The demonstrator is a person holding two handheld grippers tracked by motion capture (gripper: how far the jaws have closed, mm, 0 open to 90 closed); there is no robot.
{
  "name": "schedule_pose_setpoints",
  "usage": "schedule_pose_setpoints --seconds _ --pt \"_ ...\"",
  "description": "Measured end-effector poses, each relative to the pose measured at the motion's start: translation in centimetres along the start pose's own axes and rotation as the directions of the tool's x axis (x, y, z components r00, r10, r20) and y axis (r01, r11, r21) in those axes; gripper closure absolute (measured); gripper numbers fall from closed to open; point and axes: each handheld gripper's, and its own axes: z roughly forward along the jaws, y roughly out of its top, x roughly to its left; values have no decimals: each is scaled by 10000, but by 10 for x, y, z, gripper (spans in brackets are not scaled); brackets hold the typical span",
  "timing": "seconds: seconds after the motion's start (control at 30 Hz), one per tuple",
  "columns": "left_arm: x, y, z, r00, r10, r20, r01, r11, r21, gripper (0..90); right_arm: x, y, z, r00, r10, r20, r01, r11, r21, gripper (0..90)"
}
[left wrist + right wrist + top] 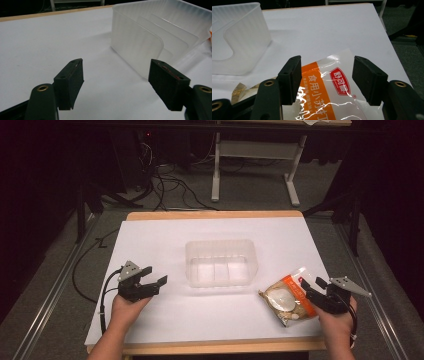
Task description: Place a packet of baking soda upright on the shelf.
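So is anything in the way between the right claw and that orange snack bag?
No. The right claw is open, with the bag lying between its fingers, nothing else there. The white table from the bag to the clear bin looks bare too.

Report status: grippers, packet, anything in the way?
Left gripper open, idle. Right gripper open, jaws either side of the orange packet, not gripping. Clear bin beside it, path open.

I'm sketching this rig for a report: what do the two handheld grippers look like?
Both the left gripper and the right gripper are black, with two blocky jaws, brass-coloured rivets at the jaw pivots and a grey three-cornered plate on top. A black cable trails from each. The forearms show no sleeves.
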Motion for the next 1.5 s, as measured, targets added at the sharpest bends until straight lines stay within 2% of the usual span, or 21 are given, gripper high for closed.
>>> schedule_pose_setpoints --seconds 0.17,0.4,0.6,0.67,0.77,0.97,1.23,1.27,1.3,1.37,1.5 --pt "1 2 0 9999 -34 -95 33 9999 -129 290 -2 -2 -3 10000 72 27 -72 9999 -92 415" --pt "2 1 2 10000 55 -81 -54 9999 118 279 1 -2 -2 9999 -126 -76 126 9999 -88 416" --pt "-1 -1 5 9989 432 -191 -425 9984 364 274 3 -3 -3 9996 -265 -86 264 9996 -61 417" --pt "-1 -2 6 9988 461 -158 -454 9980 440 274 3 -3 -5 9993 -376 -8 376 9993 -92 417" --pt "-2 -2 8 9983 562 -132 -554 9970 538 274 2 -2 -7 9996 -292 40 293 9995 -142 417" --pt "-2 -2 7 9983 561 -125 -554 9974 464 274 -3 -4 -14 9993 -313 220 317 9994 -162 412" --pt "-1 -3 8 9985 543 -80 -538 9975 462 271 -26 -14 -26 9966 398 721 -402 9992 42 397" --pt "-1 -3 8 9984 556 -62 -553 9974 468 271 -34 -18 -26 9946 576 864 -602 9978 285 390" --pt "-1 -3 8 9984 572 -47 -569 9972 476 271 -34 -18 -26 9946 576 864 -602 9978 285 390" --pt "-2 -3 9 9983 588 -27 -585 9970 499 271 -42 -23 -22 9924 808 929 -874 9937 700 377" --pt "-2 -4 9 9982 608 -4 -607 9967 542 271 -53 -30 -18 9860 1307 1037 -1420 9837 1103 370"
